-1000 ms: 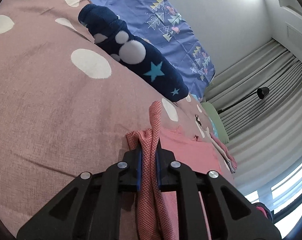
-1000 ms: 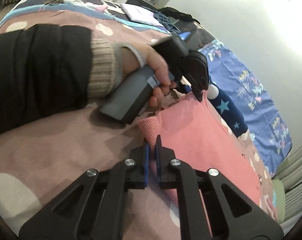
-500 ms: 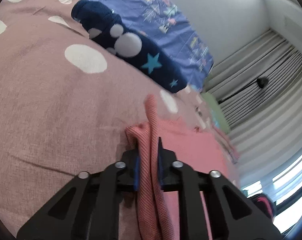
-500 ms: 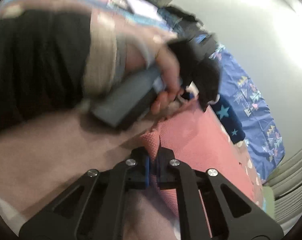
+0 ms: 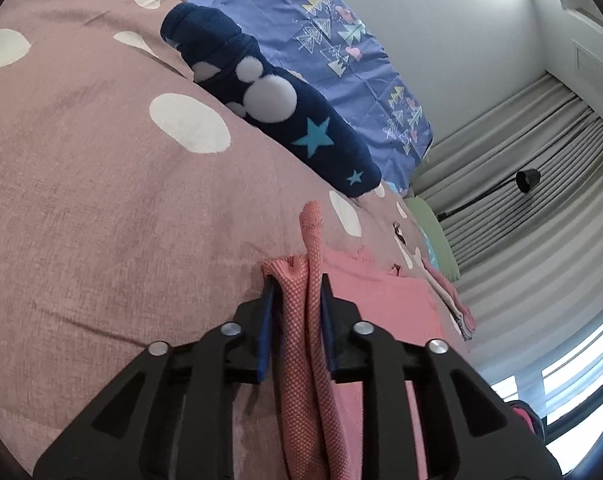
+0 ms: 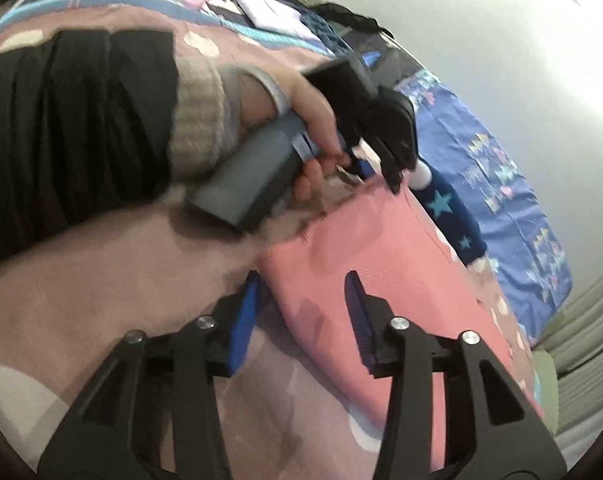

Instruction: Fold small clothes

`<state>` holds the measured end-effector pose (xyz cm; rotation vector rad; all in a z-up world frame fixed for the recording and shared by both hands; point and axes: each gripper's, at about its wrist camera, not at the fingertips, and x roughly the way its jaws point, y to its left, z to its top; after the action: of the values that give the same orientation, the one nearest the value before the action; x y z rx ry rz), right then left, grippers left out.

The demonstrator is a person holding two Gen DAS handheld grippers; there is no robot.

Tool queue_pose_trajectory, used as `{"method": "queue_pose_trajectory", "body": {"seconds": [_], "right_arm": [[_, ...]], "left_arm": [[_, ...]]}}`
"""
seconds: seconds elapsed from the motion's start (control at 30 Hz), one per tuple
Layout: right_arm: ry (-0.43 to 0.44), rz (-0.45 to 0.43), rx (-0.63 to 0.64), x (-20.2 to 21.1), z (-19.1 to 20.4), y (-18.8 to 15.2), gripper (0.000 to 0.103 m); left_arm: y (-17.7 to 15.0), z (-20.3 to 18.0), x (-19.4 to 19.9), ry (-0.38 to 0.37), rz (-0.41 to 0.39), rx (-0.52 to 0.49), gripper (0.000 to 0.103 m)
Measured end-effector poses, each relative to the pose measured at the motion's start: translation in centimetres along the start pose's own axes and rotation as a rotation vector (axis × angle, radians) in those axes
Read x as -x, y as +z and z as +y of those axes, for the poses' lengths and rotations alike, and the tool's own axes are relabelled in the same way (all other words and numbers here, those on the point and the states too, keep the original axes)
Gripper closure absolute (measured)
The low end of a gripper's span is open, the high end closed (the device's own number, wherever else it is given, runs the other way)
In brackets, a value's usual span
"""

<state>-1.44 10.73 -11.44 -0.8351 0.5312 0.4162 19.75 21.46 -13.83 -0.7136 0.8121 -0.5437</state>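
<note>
One pink garment [image 6: 385, 280] lies spread on a mauve bedspread [image 5: 101, 208] with white dots, and there are two grippers, each carried by a hand. Beyond the pink piece lies one dark blue fleece item [image 5: 281, 116] with white circles and turquoise stars, and farther off one blue sheet [image 5: 333, 48] printed with small triangles; at the far right a small stack of folded clothes [image 5: 453, 304] sits near a green pillow [image 5: 433, 240]. In the left wrist view the left gripper [image 5: 297, 300] has a bunched edge of the pink garment standing between its two fingers; its jaws are opening, a narrow gap shows beside the left pad, and the cloth still fills most of the space between them. In the right wrist view the right gripper [image 6: 301, 304] has its jaws opening, spread well apart over the near left corner of the garment, the corner lying flat on the bed between the blue pads without being pinched. Beyond it, a person's hand [image 6: 301, 120], in a black sleeve [image 6: 69, 128] with a beige knitted cuff, grasps the grey handle of the left gripper, which points down to the far left edge of the garment.
</note>
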Motion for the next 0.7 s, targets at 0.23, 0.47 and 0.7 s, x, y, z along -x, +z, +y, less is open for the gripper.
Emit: {"method": "queue_pose_trajectory", "body": {"seconds": [0.23, 0.47, 0.7], "right_arm": [[0.000, 0.023, -0.018, -1.9, 0.0, 1.3, 0.060], [0.054, 0.039, -0.047, -3.0, -0.4, 1.5, 0.091], [0.082, 0.033, -0.097, -2.8, -1.3, 1.4, 0.098]], "left_arm": [[-0.3, -1.0, -0.5, 0.021, 0.026, -0.063, 0.068], [-0.2, -0.8, -0.8, 0.031, 0.029, -0.050, 0.087], [-0.2, -1.1, -0.8, 0.037, 0.023, -0.066, 0.090]]}}
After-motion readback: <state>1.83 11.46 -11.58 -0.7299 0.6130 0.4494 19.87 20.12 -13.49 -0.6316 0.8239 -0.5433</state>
